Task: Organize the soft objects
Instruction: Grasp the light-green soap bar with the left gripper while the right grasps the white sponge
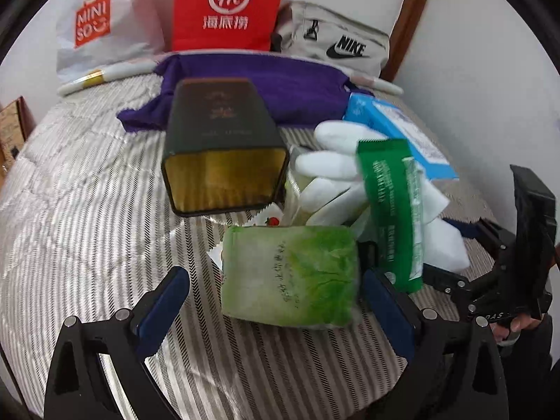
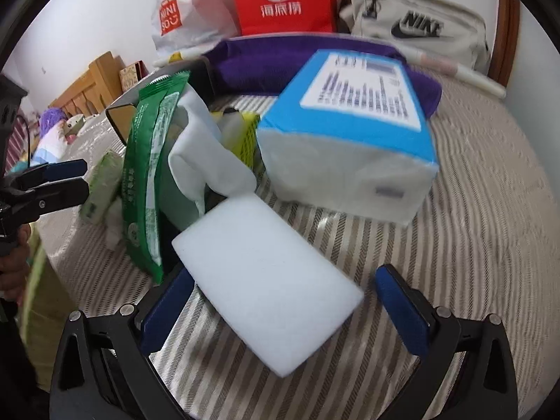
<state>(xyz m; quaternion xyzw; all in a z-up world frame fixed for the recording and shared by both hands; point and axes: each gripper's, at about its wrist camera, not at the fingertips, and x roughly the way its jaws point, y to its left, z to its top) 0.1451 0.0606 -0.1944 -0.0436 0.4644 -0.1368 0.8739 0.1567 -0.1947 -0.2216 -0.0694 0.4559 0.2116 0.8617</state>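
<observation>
My left gripper (image 1: 276,301) is open around a green-and-white tissue pack (image 1: 288,276) lying on the striped bed cover; the pads stand apart from its sides. My right gripper (image 2: 285,301) is open around a white foam block (image 2: 266,287), its left pad close to the block. A green wipes packet (image 1: 392,213) (image 2: 147,182) stands upright between the two, beside a white glove (image 1: 332,175) (image 2: 203,154). A blue-and-white tissue pack (image 2: 350,140) (image 1: 399,129) lies just beyond the foam block.
A dark open tin (image 1: 220,150) lies on its side left of the glove. A purple cloth (image 1: 273,84), a red bag (image 1: 227,7), a Miniso bag (image 1: 105,28) and a Nike pouch (image 1: 336,38) line the back. The bed cover (image 1: 87,192) stretches left.
</observation>
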